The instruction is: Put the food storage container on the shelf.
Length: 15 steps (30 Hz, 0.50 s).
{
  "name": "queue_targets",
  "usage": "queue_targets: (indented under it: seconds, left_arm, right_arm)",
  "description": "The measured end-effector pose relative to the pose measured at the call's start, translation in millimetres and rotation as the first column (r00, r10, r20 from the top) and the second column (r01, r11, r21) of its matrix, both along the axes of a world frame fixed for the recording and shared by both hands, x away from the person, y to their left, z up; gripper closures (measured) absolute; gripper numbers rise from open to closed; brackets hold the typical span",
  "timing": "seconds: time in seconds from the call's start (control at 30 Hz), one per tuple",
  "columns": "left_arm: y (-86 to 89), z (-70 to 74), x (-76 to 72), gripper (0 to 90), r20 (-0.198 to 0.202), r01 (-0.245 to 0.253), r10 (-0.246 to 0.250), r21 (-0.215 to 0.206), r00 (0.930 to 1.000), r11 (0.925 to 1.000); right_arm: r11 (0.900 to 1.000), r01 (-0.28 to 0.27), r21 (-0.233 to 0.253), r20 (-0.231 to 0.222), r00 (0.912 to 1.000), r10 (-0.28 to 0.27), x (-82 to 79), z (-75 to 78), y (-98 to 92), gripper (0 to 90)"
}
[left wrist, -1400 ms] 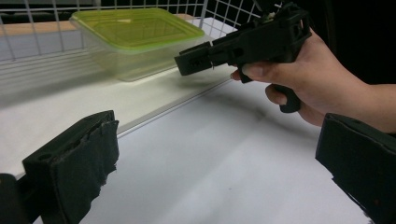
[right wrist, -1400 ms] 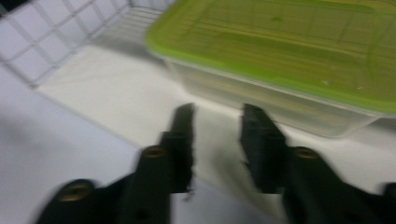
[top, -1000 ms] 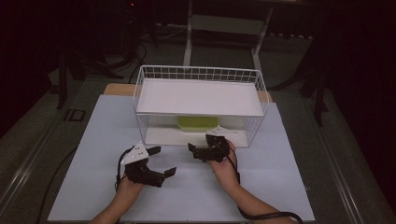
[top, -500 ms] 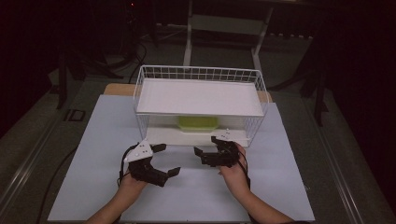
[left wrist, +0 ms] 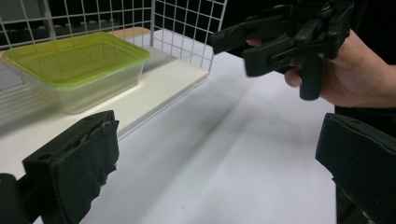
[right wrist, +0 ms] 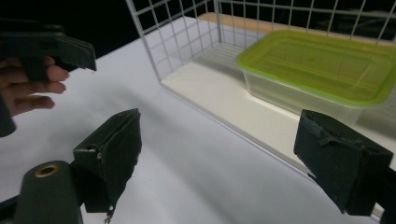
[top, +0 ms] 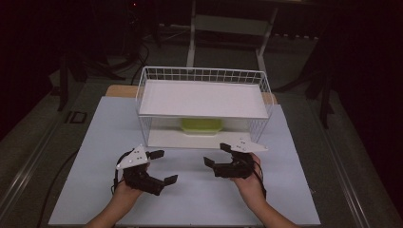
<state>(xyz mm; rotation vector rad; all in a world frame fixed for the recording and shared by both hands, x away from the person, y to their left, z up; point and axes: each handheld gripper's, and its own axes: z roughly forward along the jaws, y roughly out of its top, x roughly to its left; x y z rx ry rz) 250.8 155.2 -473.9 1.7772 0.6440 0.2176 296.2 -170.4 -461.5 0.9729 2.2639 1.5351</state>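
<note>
Both the left tongs (top: 160, 166) and the right tongs (top: 217, 154) gape wide over the white worktop (top: 95, 142), gripping nothing. The green-lidded container (top: 202, 126) sits on the wire rack's (top: 204, 76) lower shelf, well apart from either.

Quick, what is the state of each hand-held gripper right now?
Left hand-held gripper: open, holding nothing, above the table.
Right hand-held gripper: open, holding nothing, in front of the wire rack.
</note>
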Motion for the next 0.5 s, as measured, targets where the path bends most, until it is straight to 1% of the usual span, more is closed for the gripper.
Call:
queue_targets:
  seconds: [0.07,0.23,0.27,0.37,0.43,0.5]
  left_arm:
    - [3.6,0.3,-2.9,0.1,-0.005,0.0,0.0,-0.002,1.0,1.0]
    - [12.8,0.7,-10.6,0.0,-0.01,-0.01,0.01,-0.001,0.9999,1.0]
    - [14.0,0.9,-11.7,0.0,-0.013,-0.012,0.012,0.004,0.9999,0.9999]
    - [18.3,1.3,-16.6,0.0,-0.01,-0.012,0.012,0.01,0.9999,0.9999]
    - [21.3,1.1,-20.3,0.1,-0.003,-0.013,0.013,0.011,0.9999,0.9999]
    - [23.2,0.6,-22.6,0.0,0.003,-0.012,0.012,0.022,0.9999,0.9997]
  right_arm:
    - [1.0,-0.013,-0.004,0.018,0.9998,0.013,-4.5,1.4,-4.2,15.1]
    - [0.999,-0.033,-0.001,0.024,0.9992,0.033,-11.1,0.7,-14.6,15.0]
    - [0.999,-0.041,0.001,0.024,0.9989,0.041,-12.3,0.4,-17.9,15.0]
    - [0.999,-0.049,0.011,0.022,0.9986,0.049,-15.2,-0.5,-25.4,15.0]
    - [0.999,-0.048,0.012,0.026,0.9985,0.048,-17.3,-1.0,-30.9,15.0]
    - [0.998,-0.059,0.003,0.031,0.9978,0.059,-18.7,-1.4,-35.9,15.0]
